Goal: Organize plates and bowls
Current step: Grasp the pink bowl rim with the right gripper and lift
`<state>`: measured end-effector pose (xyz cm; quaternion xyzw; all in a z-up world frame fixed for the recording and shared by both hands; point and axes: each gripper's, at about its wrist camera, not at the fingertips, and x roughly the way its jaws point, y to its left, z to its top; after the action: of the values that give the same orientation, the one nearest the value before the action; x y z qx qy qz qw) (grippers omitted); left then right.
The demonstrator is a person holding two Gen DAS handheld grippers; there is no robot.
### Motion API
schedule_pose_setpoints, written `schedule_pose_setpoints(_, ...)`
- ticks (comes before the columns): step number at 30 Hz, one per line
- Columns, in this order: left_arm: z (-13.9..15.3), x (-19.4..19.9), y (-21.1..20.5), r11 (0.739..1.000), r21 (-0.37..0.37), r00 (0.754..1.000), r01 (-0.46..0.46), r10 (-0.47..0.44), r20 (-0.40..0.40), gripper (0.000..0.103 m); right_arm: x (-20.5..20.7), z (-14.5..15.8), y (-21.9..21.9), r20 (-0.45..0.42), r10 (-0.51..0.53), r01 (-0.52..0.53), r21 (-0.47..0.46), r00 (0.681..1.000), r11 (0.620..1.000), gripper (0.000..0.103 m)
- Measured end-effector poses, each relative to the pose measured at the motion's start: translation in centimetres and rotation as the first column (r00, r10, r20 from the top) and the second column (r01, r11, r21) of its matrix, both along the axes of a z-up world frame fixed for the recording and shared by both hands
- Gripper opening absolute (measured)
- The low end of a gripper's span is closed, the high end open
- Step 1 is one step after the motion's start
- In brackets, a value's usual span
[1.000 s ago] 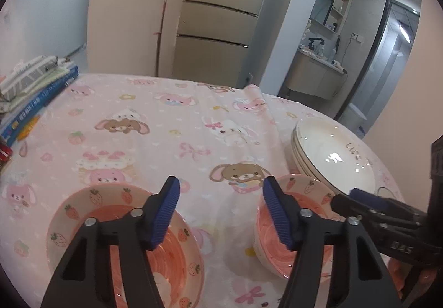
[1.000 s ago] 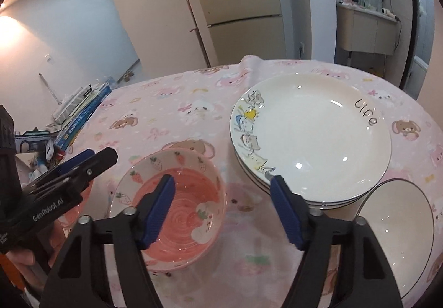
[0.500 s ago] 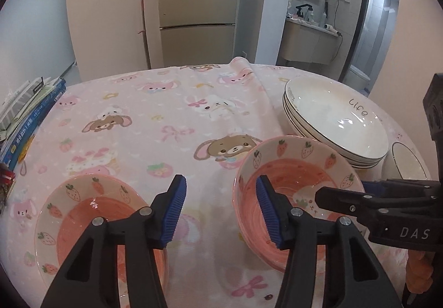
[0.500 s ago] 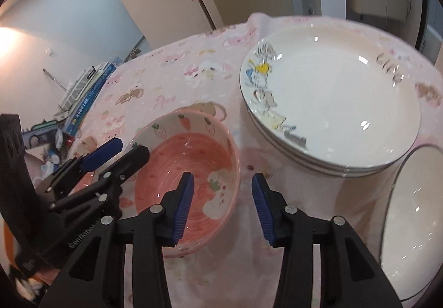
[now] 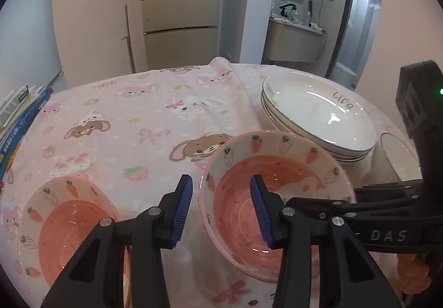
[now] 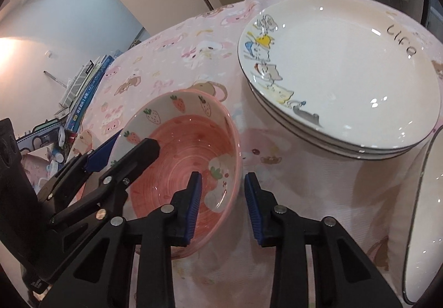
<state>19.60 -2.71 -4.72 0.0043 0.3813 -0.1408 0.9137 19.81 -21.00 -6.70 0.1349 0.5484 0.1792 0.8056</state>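
- Strawberry bowl (image 5: 274,197), pink inside with a cream rim, sits on the pink cartoon tablecloth (image 5: 155,119) of the table, just beside a stack of white plates (image 5: 318,117).
- Left gripper (image 5: 220,211) straddles the bowl's near-left rim: one blue pad inside, one outside, the fingers narrowing but not yet pressing on the wall.
- Right gripper (image 6: 223,202) brackets the opposite rim the same way, its fingers also closing, with a gap on either side of the wall.
- A second strawberry bowl (image 5: 69,222) lies to the left, well apart; a white bowl (image 6: 426,211) sits at the right edge.
- Step in hand, I judge: a two-handed pinch of the middle bowl.
- Next move likely calls for both pairs seating firmly, then a level lift, probably to nest it in its twin.
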Motion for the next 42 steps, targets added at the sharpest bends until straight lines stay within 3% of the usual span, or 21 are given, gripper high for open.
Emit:
schedule_pose_setpoints(9, -0.3, 0.1, -0.3, 0.999, 0.05, 1.0, -0.013, 0.012, 0.015, 0.041, 0.5, -0.8, -1.2, -0.055, -0.036, 0.039, 0.07, 0.998, 0.997, 0.03)
schedule_pose_setpoints(13, -0.3, 0.2, -0.1, 0.998, 0.058, 0.999, -0.029, 0.028, 0.025, 0.034, 0.4, -0.8, -1.0, -0.051, -0.034, 0.037, 0.07, 0.998, 0.997, 0.03)
schedule_pose_setpoints(16, -0.2, 0.4, 0.5, 0.999, 0.029, 0.999, -0.043, 0.042, 0.021, 0.029, 0.3, -0.8, -0.8, -0.051, -0.018, 0.022, 0.086, 0.999, 0.996, 0.023)
schedule_pose_setpoints(23, 0.7, 0.4, 2.1, 0.991, -0.131, 0.998, -0.007, 0.0, -0.055, 0.024, 0.0, -0.1, -0.7, -0.008, -0.007, 0.007, 0.024, 1.0, 1.0, 0.012)
schedule_pose_setpoints(26, 0.7, 0.5, 1.9, 0.993, -0.119, 0.99, -0.007, -0.01, -0.141, 0.024, 0.6, -0.5, -1.3, -0.027, -0.005, 0.006, 0.059, 1.0, 0.998, 0.008)
schedule_pose_setpoints(31, 0.6, 0.4, 2.1, 0.988, -0.151, 0.981, 0.027, -0.056, -0.187, 0.024, 0.9, -0.9, -1.8, -0.053, -0.008, 0.013, 0.093, 0.999, 0.996, 0.008)
schedule_pose_setpoints(42, 0.8, 0.3, 2.7, 0.985, -0.171, 0.981, 0.005, -0.038, -0.19, 0.025, 0.8, -0.8, -1.9, -0.079, 0.013, -0.002, 0.13, 0.997, 0.992, 0.009)
